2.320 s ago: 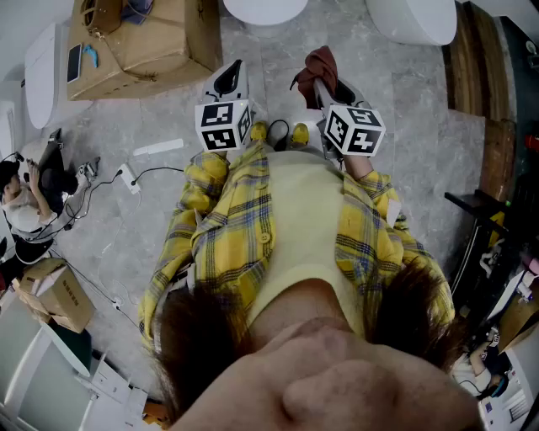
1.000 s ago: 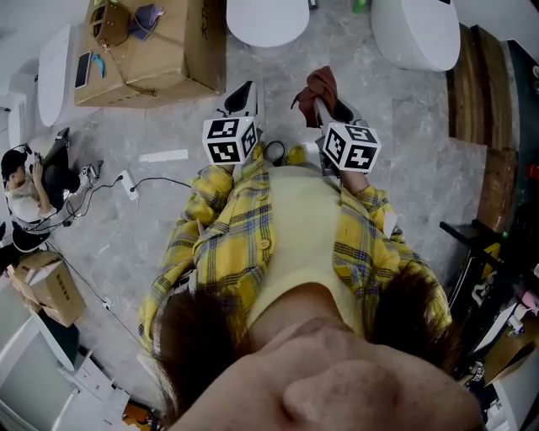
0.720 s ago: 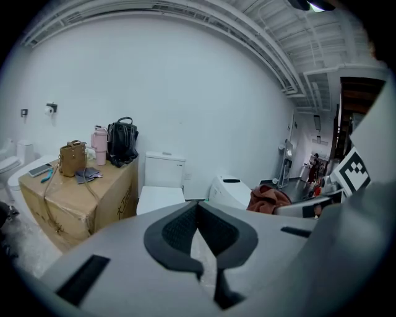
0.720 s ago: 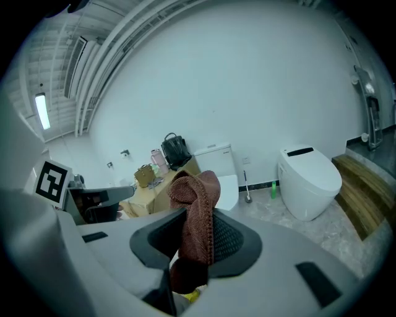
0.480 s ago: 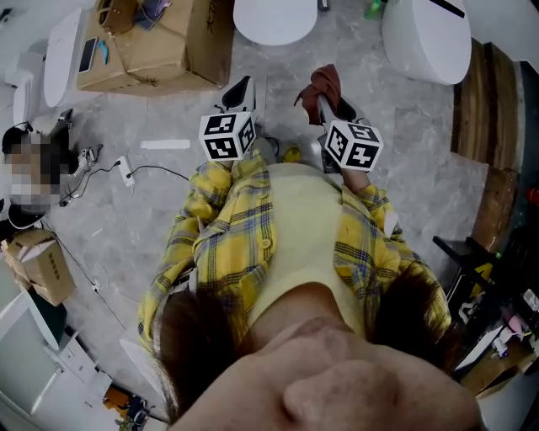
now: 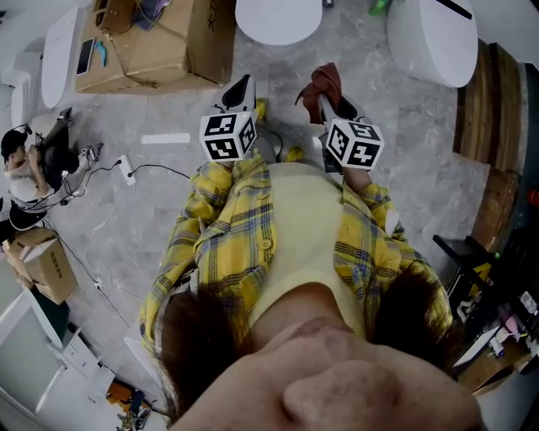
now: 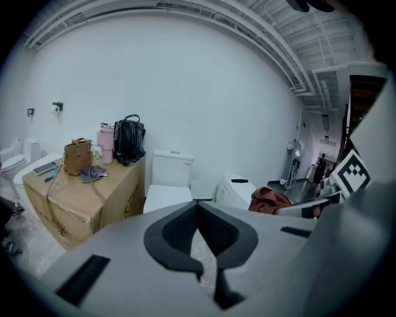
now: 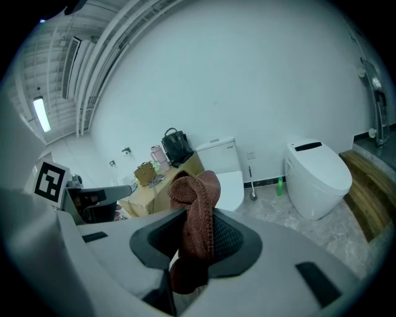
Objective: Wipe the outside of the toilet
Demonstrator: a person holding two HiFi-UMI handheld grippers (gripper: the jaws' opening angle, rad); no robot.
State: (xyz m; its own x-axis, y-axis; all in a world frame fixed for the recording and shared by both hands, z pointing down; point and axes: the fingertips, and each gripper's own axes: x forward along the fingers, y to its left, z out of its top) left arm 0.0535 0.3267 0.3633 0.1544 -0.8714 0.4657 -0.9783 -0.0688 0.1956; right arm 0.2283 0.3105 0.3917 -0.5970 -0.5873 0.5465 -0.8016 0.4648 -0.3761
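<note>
A white toilet [image 6: 278,18] with a shut lid stands straight ahead, its tank [image 7: 172,168] against the wall. A second, rounded white toilet [image 6: 429,38] is to its right. My right gripper [image 6: 324,84] is shut on a reddish-brown cloth [image 8: 197,217], which bunches up above the jaws and hangs below them. My left gripper [image 6: 240,88] is held level beside it, shut with nothing between its pads. Both grippers are in the air in front of the person's chest, short of the toilets. From the left gripper view the cloth [image 7: 269,199] shows at the right.
A big cardboard box [image 6: 152,42] with bags and a bottle on it stands left of the middle toilet. A toilet brush [image 8: 252,186] and a green bottle [image 8: 279,186] stand between the toilets. A wooden step [image 6: 493,126] runs along the right. A seated person [image 6: 25,181] and cables [image 6: 128,172] are at the left.
The view has moved forward: the toilets and the box now sit lower and nearer in the head view. Both grippers keep their pose, the right one still holding the cloth.
</note>
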